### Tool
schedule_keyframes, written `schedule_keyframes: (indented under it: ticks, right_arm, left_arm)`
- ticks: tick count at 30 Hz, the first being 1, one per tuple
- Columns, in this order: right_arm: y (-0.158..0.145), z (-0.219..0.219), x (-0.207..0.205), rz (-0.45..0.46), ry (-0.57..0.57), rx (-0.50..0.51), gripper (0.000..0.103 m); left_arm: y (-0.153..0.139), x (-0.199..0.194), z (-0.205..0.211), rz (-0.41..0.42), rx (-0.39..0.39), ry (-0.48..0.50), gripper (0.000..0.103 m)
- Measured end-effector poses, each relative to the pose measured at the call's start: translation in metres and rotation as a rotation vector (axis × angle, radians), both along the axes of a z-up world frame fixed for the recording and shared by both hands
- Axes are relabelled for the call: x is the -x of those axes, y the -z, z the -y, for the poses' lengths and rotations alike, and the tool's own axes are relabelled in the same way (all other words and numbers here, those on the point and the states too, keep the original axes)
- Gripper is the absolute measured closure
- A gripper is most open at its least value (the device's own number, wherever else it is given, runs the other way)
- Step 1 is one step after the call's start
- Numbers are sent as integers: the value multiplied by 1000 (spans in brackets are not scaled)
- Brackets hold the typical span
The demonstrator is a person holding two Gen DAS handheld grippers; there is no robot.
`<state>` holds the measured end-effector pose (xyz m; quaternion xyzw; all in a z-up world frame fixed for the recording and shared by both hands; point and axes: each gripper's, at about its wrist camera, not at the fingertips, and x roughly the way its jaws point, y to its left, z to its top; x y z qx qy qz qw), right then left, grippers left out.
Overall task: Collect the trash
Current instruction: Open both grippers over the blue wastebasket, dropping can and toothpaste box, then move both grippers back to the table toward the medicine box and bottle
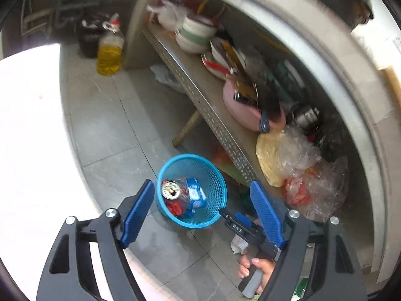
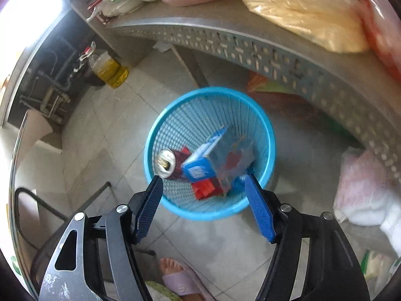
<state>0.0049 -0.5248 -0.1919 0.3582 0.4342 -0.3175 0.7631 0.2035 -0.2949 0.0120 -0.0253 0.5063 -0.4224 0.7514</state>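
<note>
Down on the grey tile floor (image 2: 105, 135) stands our blue mesh basket (image 2: 265, 135), just in front of the perforated metal edge of a low shelf (image 2: 250, 50). Inside it we see a can (image 2: 166, 163) lying with its opened silver top toward us, a blue and white carton (image 2: 200, 165) leaning across the middle, a clear wrapper (image 2: 233, 163) beside the carton, and red packaging (image 2: 206, 188) at the bottom. The print on the carton is too blurred for us to read, and we can make out no brand on the can.

Our right gripper (image 2: 203, 185) hangs above the near rim of the basket, its blue pads spread wide with nothing between them. Our left gripper (image 1: 202, 193) is higher and farther back, likewise gaping and empty, with the basket framed between its fingers. From the left wrist view we also see the right tool's body, gripped by our right hand (image 1: 253, 268); white marks on it look like lettering, yet we cannot read them.

On the shelf sit a pink tub (image 1: 240, 110), stacked bowls (image 1: 195, 35) and crumpled plastic bags (image 1: 300, 165). A bottle (image 1: 110, 50) of yellow oil stands on the floor well beyond the basket. A foot in a lilac slipper (image 2: 180, 278) shows near the right gripper's base.
</note>
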Motion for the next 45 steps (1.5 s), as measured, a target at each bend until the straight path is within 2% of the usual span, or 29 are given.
schedule_keyframes:
  ticks: [5,12,17,21,24,27,29,34,37,39,45]
  right_arm:
    - [-21,-21,3,14,-56,36,38]
    - [-99,-60,-23,117,-183,156,35]
    - [-158,-112,-77,196,-369,191,31]
    - [-190,-165,-136,275,-577,137,26]
    - [-205,-220,-198,287,-764,74,25]
    - [-207,-272,-259,269,-920,-54,21]
    - [-197,-314,-312,209,-1006,-177,18]
    - [-157,-393,-411,11,-1039,-363,18]
    - [-123,-422,-451,-138,-922,-437,18]
    - [-114,-429,-467,-170,-855,-402,18]
    - [-99,-458,-501,-241,-783,-351,18]
  left_arm:
    - [-21,11,-77,54,55,-68,27]
    - [-35,32,-206,186,31,-209,25]
    - [-35,37,-305,249,16,-360,25]
    - [-28,27,-374,246,-25,-512,25]
    - [-25,21,-421,236,-7,-629,25]
    - [-24,21,-451,246,16,-703,25]
    - [-23,23,-462,254,25,-735,25]
    - [-18,22,-480,232,35,-775,25]
    - [-16,23,-488,216,58,-794,25]
    - [-15,25,-494,210,75,-799,24]
    - [-14,25,-503,203,102,-802,25]
